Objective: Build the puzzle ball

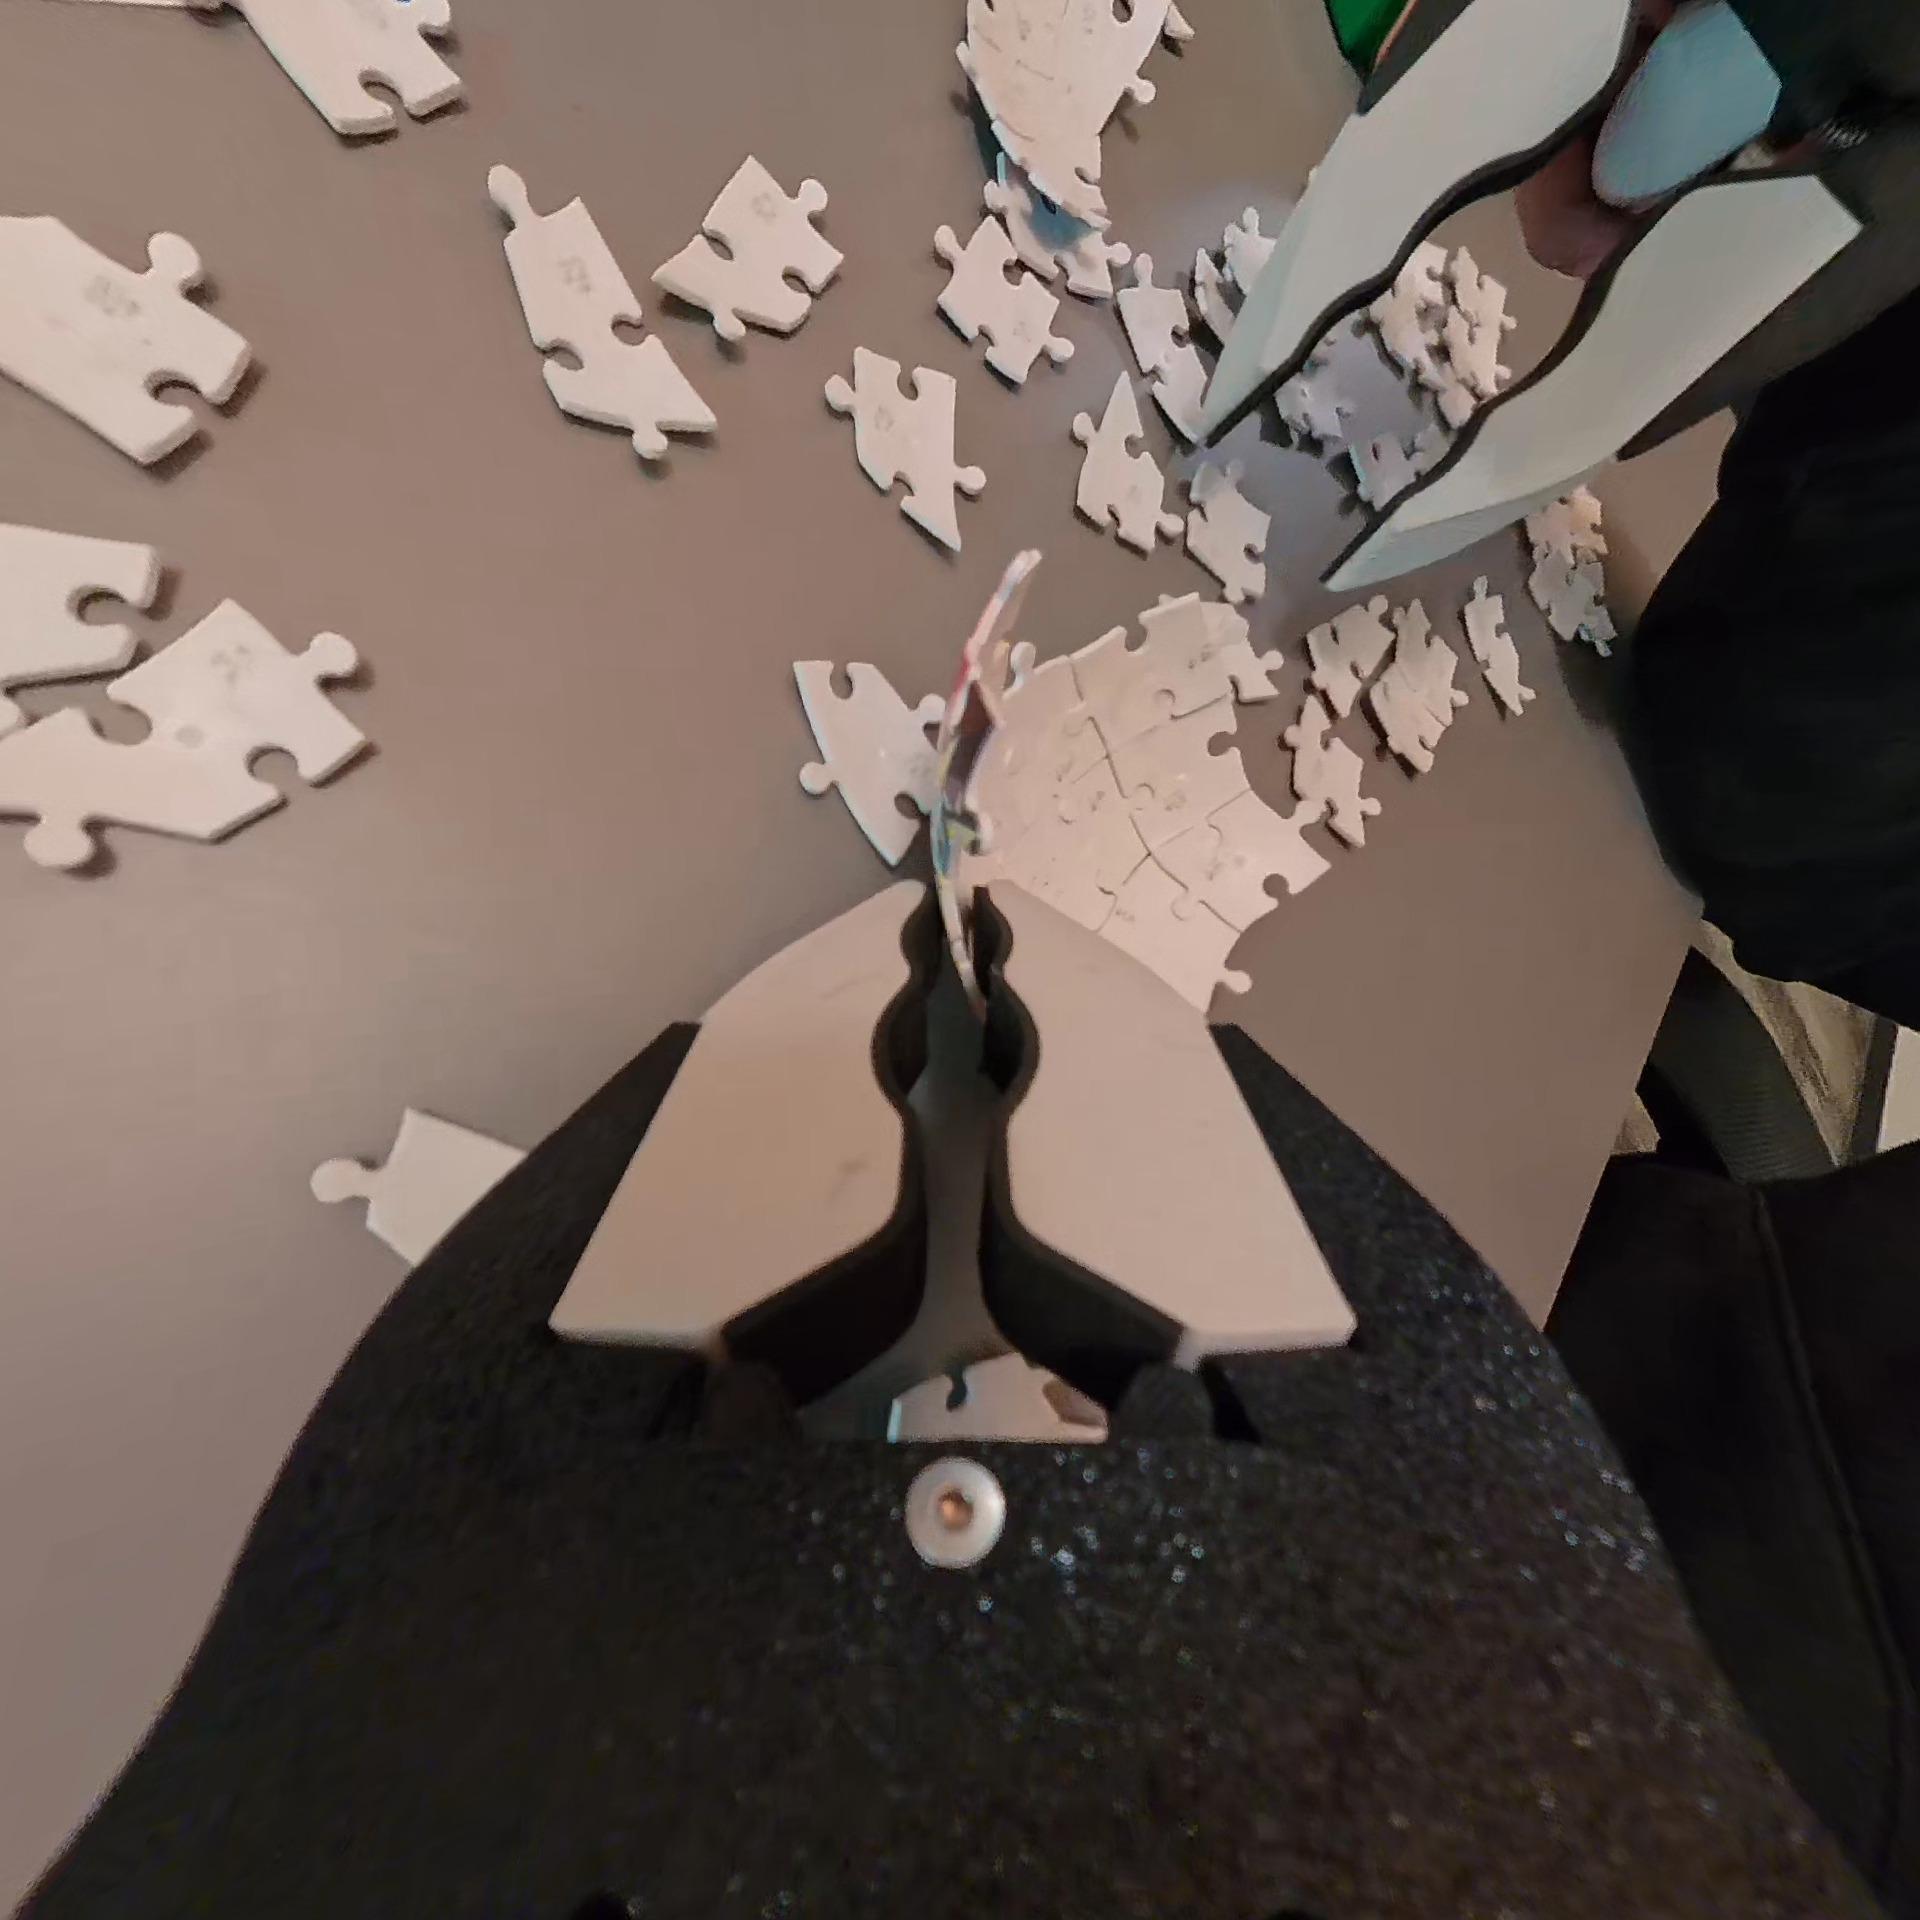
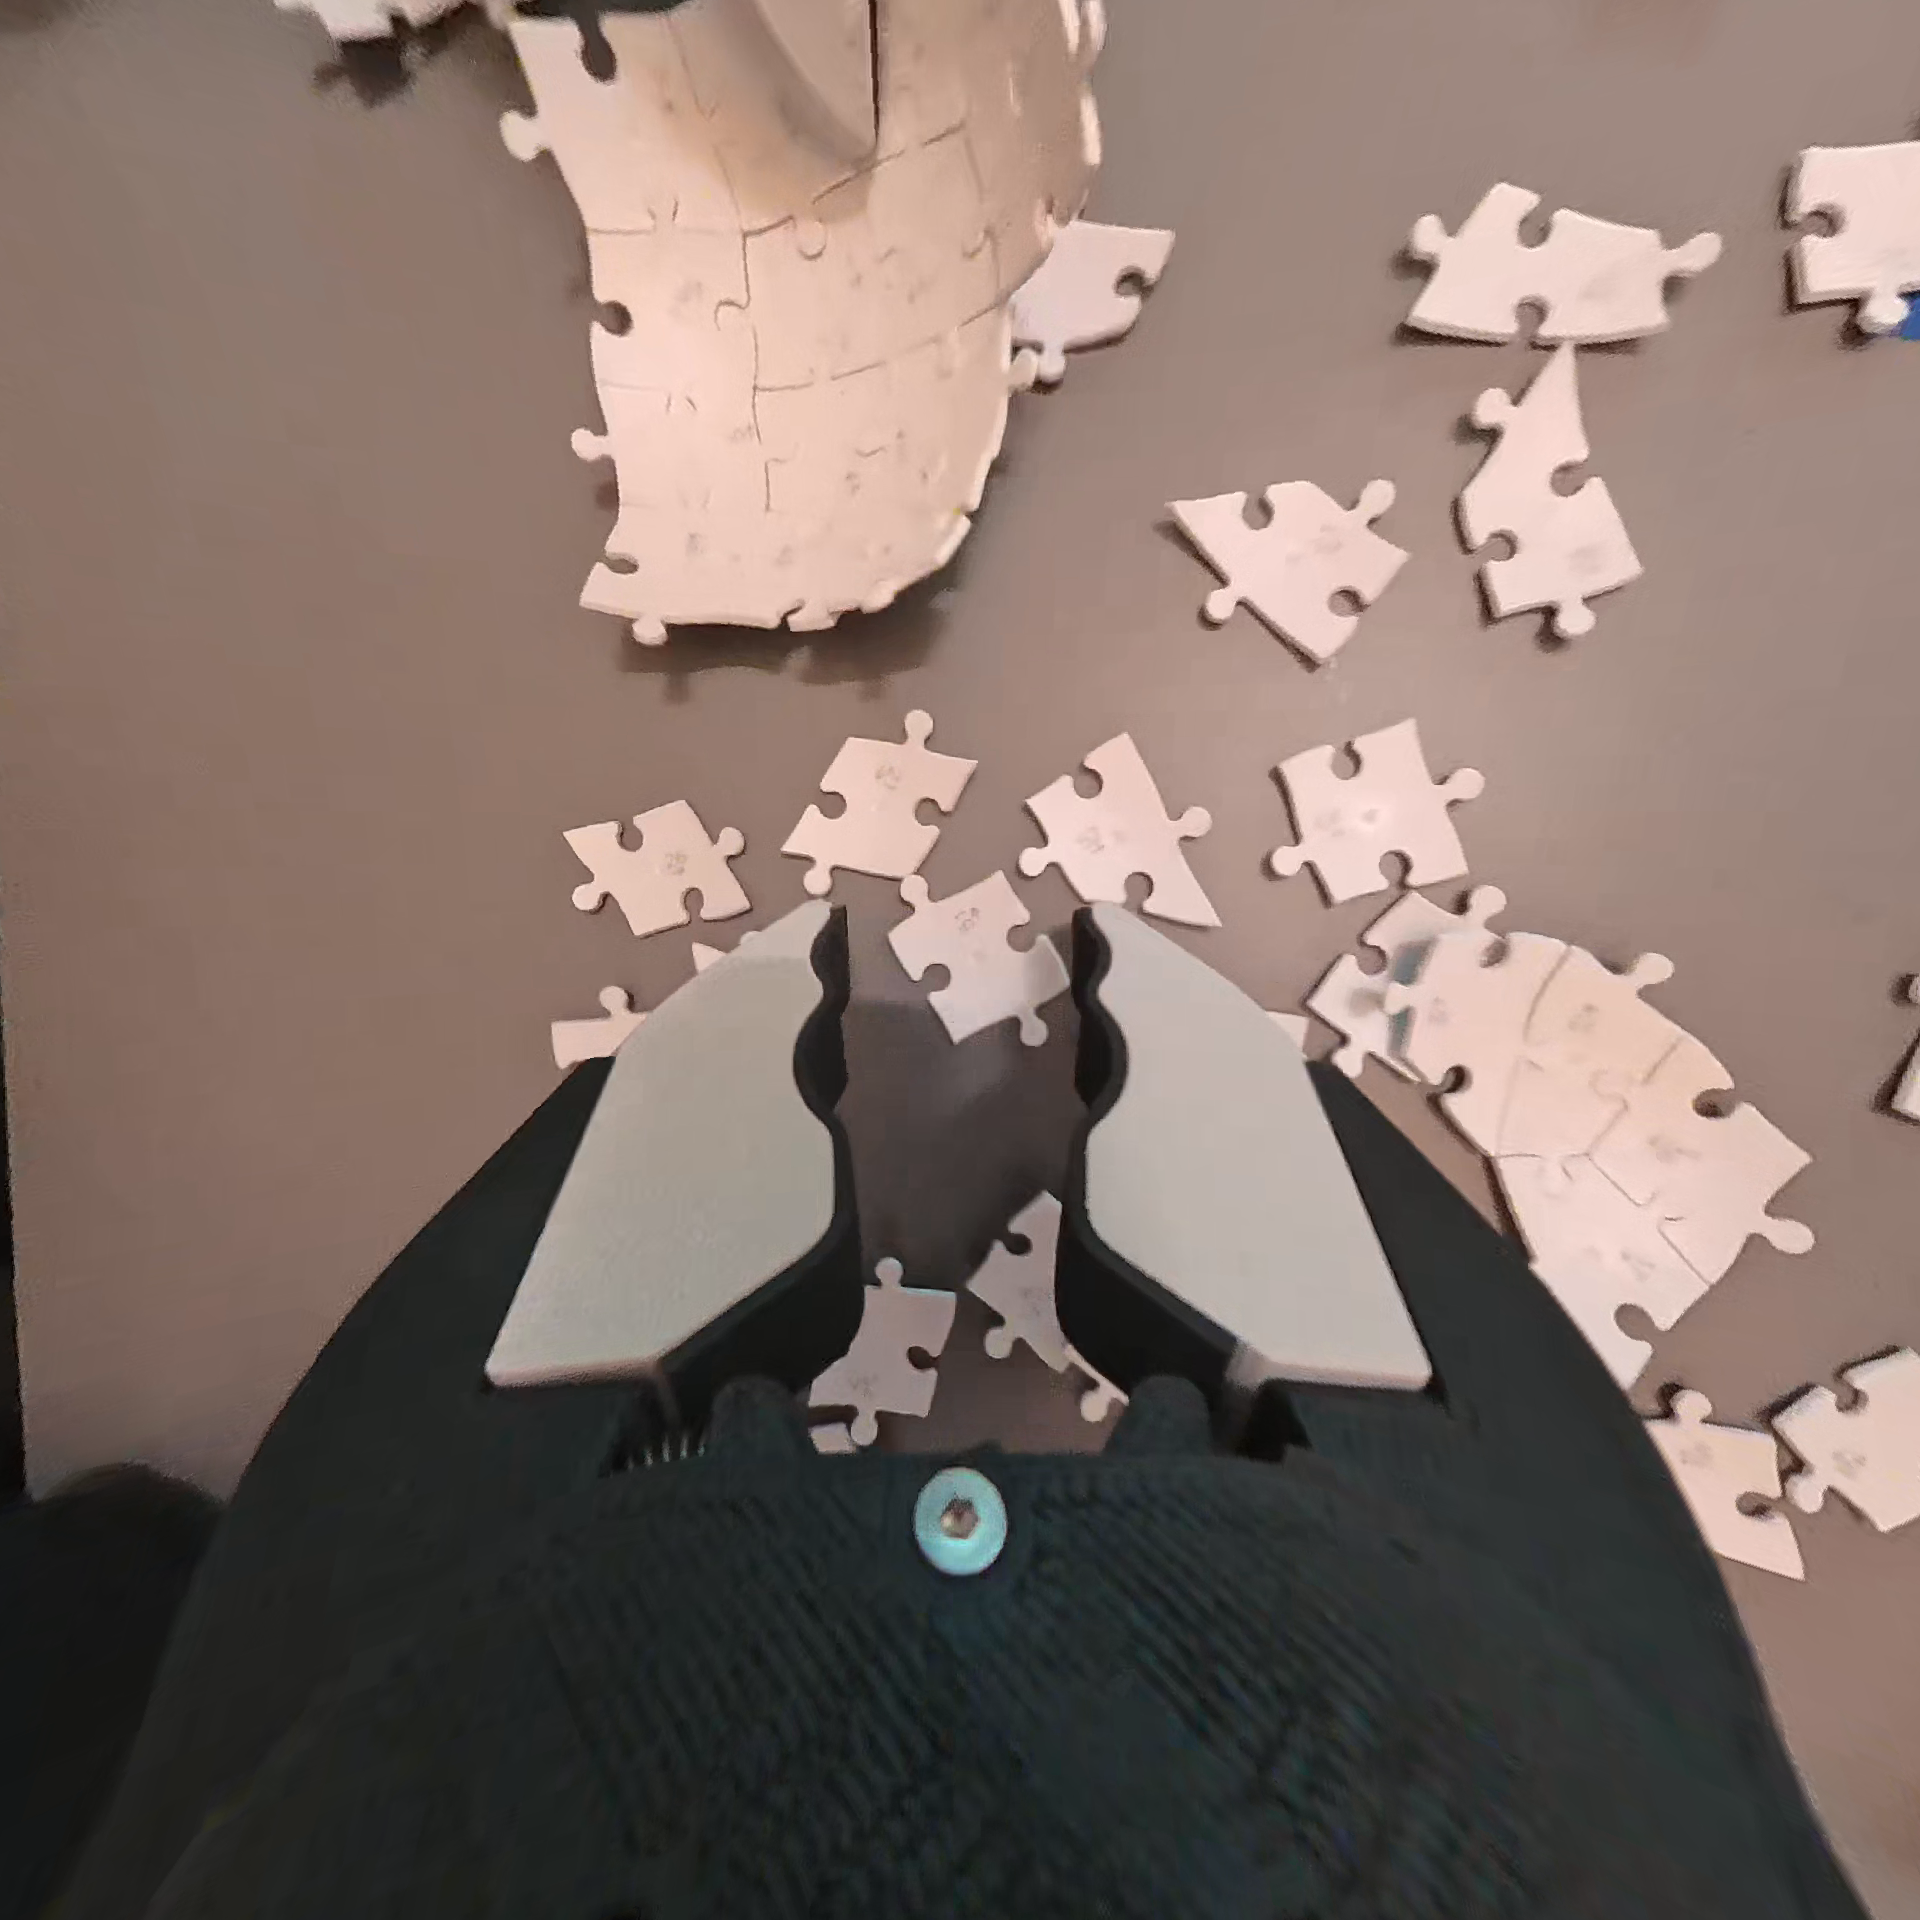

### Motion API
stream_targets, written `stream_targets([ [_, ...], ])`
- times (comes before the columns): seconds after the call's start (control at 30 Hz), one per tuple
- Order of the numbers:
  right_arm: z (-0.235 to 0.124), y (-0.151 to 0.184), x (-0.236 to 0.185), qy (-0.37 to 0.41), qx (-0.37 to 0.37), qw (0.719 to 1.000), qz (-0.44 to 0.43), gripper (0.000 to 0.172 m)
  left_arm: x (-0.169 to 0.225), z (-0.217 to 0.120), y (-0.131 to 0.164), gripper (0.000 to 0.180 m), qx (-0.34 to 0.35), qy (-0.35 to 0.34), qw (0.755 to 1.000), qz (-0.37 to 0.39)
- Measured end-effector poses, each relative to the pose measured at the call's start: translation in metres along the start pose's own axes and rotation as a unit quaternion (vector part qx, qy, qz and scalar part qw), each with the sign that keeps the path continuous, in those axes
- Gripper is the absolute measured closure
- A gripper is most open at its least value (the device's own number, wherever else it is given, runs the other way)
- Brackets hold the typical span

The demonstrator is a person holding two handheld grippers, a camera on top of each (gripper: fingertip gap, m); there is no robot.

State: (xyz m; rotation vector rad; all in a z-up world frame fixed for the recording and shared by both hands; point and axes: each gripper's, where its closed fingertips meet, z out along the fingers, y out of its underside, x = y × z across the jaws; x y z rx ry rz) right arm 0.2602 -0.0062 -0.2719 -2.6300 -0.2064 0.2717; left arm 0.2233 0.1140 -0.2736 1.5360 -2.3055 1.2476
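A curved, assembled white puzzle section (image 1: 1122, 790) is standing on edge, pinched in the left gripper (image 1: 961, 914), pointing toward twelve o'clock.

1. The faint grey marks on the loose puzzle pieces (image 2: 1112, 831) are too small for me to read.
2. The curved joined section (image 1: 1143, 790) that my left claw (image 1: 961, 914) grips is seen edge-on; its coloured face is only a blurred sliver.
3. The top edge cuts off the same section in my right view (image 2: 790, 395).
4. My right claw (image 2: 956, 935) covers parts of several pieces (image 2: 883, 1351) under it.
5. The dark shape (image 1: 1787, 727) at the right edge is unclear.
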Motion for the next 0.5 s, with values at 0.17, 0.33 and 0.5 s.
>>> stream_targets([
  [0.17, 0.011, -0.008, -0.02, -0.021, -0.029, 0.999, -0.026, 0.13, 0.002, -0.003, 0.007, 0.175, -0.002, -0.005, 1.0, 0.005],
  [0.33, 0.006, 0.017, -0.003, 0.038, -0.097, 0.994, -0.037, 0.131, 0.0, -0.005, 0.007, 0.175, 0.002, -0.011, 1.0, 0.005],
  [0.5, -0.016, 0.023, 0.012, 0.063, -0.06, 0.996, -0.022, 0.133, 0.001, -0.005, 0.008, 0.174, 0.0, -0.013, 1.0, 0.012],
])
